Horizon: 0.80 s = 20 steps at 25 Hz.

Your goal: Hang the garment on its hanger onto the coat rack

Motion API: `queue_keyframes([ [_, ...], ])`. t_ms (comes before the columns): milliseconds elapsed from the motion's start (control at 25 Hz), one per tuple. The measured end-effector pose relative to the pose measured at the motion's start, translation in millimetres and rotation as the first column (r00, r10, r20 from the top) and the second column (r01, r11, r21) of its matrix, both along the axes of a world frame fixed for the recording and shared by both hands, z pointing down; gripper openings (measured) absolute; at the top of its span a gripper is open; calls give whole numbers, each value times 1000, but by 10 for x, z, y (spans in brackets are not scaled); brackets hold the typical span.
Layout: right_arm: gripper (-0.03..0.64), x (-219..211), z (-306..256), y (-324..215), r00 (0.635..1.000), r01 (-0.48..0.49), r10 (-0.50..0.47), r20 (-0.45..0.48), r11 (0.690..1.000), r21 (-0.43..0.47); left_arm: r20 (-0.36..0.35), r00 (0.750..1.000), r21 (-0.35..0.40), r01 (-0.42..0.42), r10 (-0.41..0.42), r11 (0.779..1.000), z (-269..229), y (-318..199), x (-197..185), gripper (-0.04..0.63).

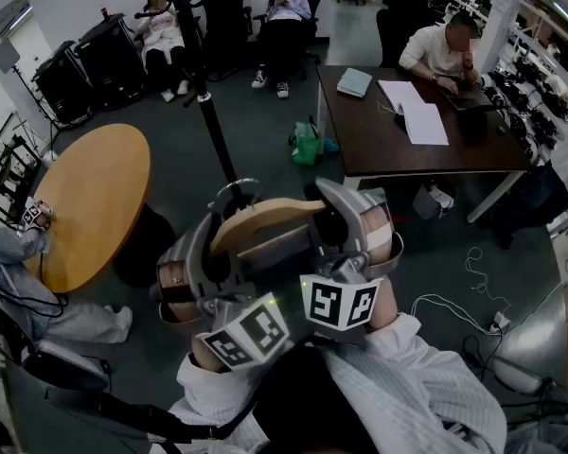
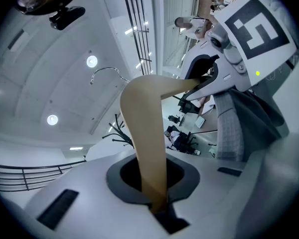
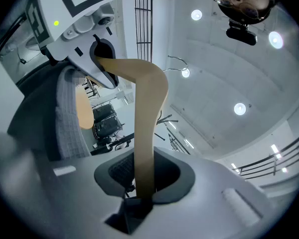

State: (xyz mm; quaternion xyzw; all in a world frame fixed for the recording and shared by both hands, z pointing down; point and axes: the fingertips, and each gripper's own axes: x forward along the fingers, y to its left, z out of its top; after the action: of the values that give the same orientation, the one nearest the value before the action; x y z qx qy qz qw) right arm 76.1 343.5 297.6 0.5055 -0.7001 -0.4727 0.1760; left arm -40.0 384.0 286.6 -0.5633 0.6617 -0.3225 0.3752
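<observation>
A wooden hanger (image 1: pixel 265 218) with a metal hook (image 1: pixel 235 192) is held up between both grippers, close under the head camera. My left gripper (image 1: pixel 204 253) is shut on its left arm (image 2: pixel 147 133). My right gripper (image 1: pixel 360 235) is shut on the other arm (image 3: pixel 147 123). A grey and dark garment (image 2: pixel 239 123) hangs from the hanger beside the right gripper (image 2: pixel 239 49); the same garment (image 3: pixel 65 118) shows under the left gripper (image 3: pixel 84 29). The black coat rack (image 1: pixel 208 112) stands on the floor beyond the hanger, its hooks at the top of the head view.
A round wooden table (image 1: pixel 85 197) stands at the left with a seated person beside it. A dark desk (image 1: pixel 407 130) with papers and a seated person is at the right. A green bag (image 1: pixel 306 145) lies by the desk. Two people sit in chairs behind the rack. Cables (image 1: pixel 473 301) trail at right.
</observation>
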Motion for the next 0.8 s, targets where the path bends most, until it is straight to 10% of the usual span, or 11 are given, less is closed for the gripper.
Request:
queue_keyframes([
  [800,69,115,18,-62,1000,19,-18,18,1000,-18,14,1000,-3,20,-20,1000,-7,-54,123,21],
])
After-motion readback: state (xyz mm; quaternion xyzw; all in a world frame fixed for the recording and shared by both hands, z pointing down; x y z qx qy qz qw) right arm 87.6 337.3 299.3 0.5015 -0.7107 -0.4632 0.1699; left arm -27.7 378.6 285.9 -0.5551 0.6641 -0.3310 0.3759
